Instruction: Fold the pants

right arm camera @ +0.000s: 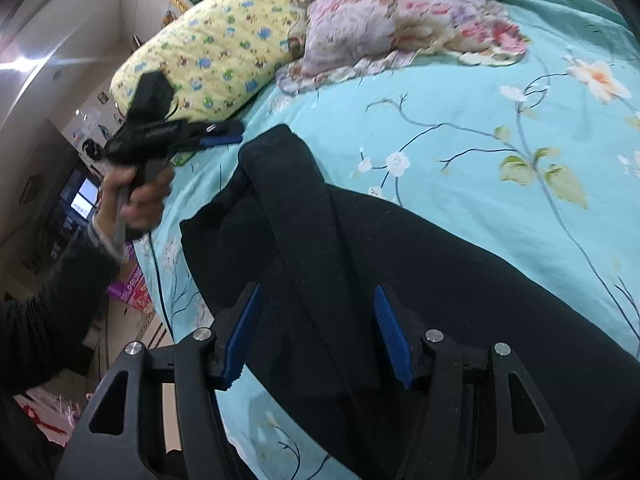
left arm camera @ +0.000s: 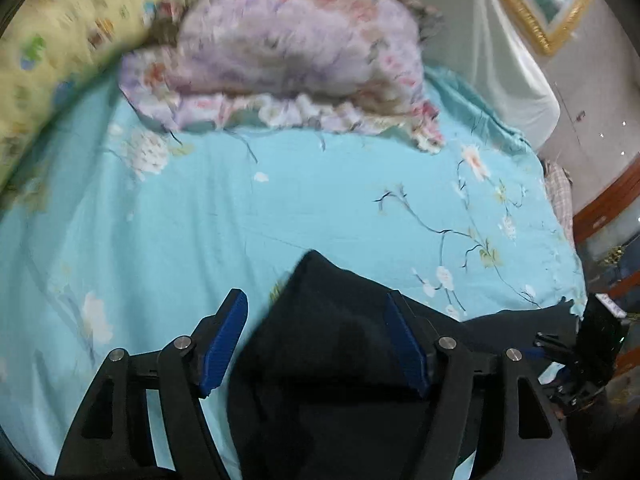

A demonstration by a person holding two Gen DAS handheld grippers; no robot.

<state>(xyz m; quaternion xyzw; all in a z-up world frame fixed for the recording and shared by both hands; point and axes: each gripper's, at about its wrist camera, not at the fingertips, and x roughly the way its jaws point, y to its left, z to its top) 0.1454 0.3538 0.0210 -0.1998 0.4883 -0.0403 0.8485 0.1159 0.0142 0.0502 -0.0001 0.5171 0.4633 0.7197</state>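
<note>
Bed covered by a turquoise sheet printed with branches and white blossoms. Beyond both grippers, at the far end of the bed, lie two cushions: one yellow pillow with small blue and green motifs, and one crumpled pink-and-lilac floral quilt beside it. A gold picture frame hangs on the wall behind; a white cloth drapes the far corner.

One pair of dark pants lies on the sheet directly below and ahead of the right gripper. Its long axis runs diagonally in the right wrist view, from lower right toward upper left, ending in a folded-over edge that points toward the yellow pillow. In the left wrist view, a corner of the pants pokes up between the fingers.

Left gripper: jaws spread wide, blue pads clear of the cloth on the near side; contact on the other side cannot be told. In the right wrist view it is seen held in a hand just past the folded edge. Right gripper: jaws apart, straddling a ridge of the pants without visibly pinching it.
</note>
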